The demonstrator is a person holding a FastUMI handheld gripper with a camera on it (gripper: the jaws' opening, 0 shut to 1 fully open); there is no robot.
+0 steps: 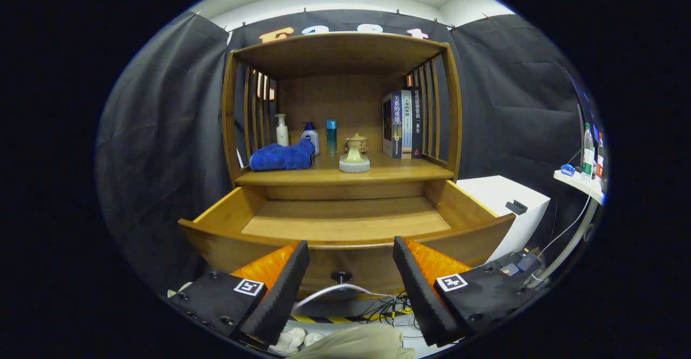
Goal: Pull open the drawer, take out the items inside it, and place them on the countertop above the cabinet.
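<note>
The wooden cabinet's drawer (345,224) stands pulled open just beyond my fingers, and its bare wooden bottom is visible. Its dark knob (341,276) sits on the front panel, between my fingertips and a little below them. My gripper (351,262) is open, fingers spread wide with nothing between them. On the countertop (388,174) above the drawer lie a folded blue towel (282,156) at the left and a small beige pot on a stone base (354,155) near the middle. Behind them stand a white pump bottle (281,130), a white and blue bottle (310,135) and a teal tube (331,136).
Several upright books (402,124) stand at the right of the shelf against slatted sides. A white box (507,205) sits to the right of the cabinet, and further right a small white table (583,183) carries bottles. Cables and striped tape lie on the floor below the drawer.
</note>
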